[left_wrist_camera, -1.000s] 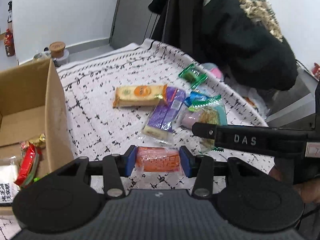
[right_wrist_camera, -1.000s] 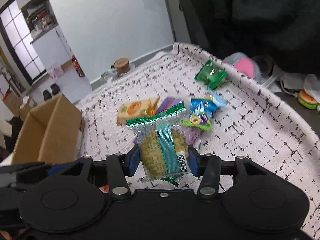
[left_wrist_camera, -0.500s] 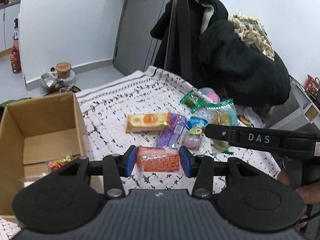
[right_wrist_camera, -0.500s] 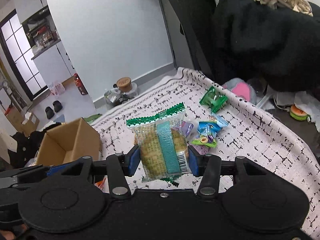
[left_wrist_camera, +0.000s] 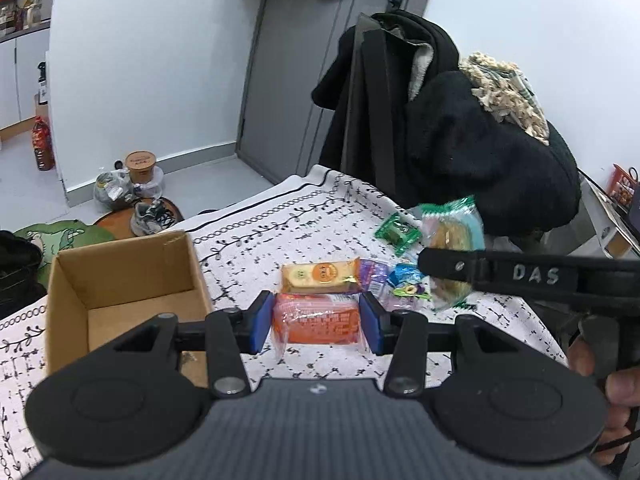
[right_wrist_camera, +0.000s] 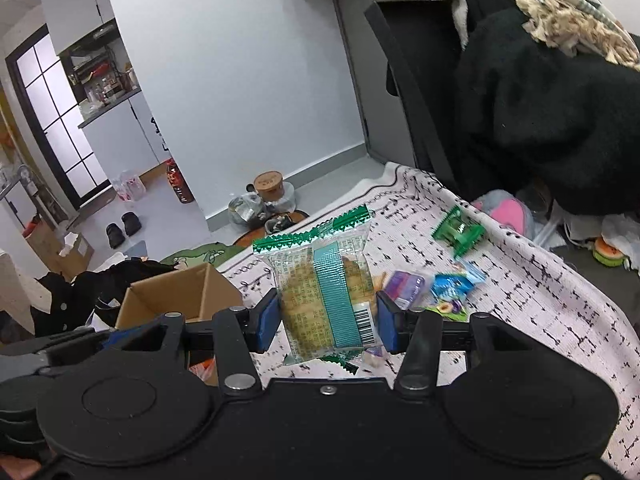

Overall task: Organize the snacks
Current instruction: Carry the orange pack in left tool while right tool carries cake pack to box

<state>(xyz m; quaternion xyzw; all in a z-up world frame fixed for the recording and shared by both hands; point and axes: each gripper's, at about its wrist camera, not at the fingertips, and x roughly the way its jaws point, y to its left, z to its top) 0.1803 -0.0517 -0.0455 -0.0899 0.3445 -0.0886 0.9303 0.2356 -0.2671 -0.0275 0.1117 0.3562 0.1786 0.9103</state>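
Observation:
My left gripper (left_wrist_camera: 316, 322) is shut on an orange snack pack (left_wrist_camera: 318, 323), held above the patterned cloth. My right gripper (right_wrist_camera: 327, 322) is shut on a clear cookie pack with a teal stripe (right_wrist_camera: 326, 292); this pack also shows in the left wrist view (left_wrist_camera: 452, 236), to the right. An open cardboard box (left_wrist_camera: 120, 284) stands at the left, also in the right wrist view (right_wrist_camera: 176, 294). On the cloth lie a yellow cracker pack (left_wrist_camera: 318, 277), a purple pack (left_wrist_camera: 374, 274), a blue pack (right_wrist_camera: 450, 286) and a green pack (right_wrist_camera: 458, 234).
The table wears a white cloth with black marks (left_wrist_camera: 280, 232). Dark coats on a chair (left_wrist_camera: 460, 148) stand behind the far edge. Jars and a bag (left_wrist_camera: 132, 180) sit on the floor by the wall, and a red bottle (right_wrist_camera: 176, 184) stands further off.
Both grippers have risen and pulled back with their packs, so the table and box look smaller and lower. The box now sits further from my left gripper.

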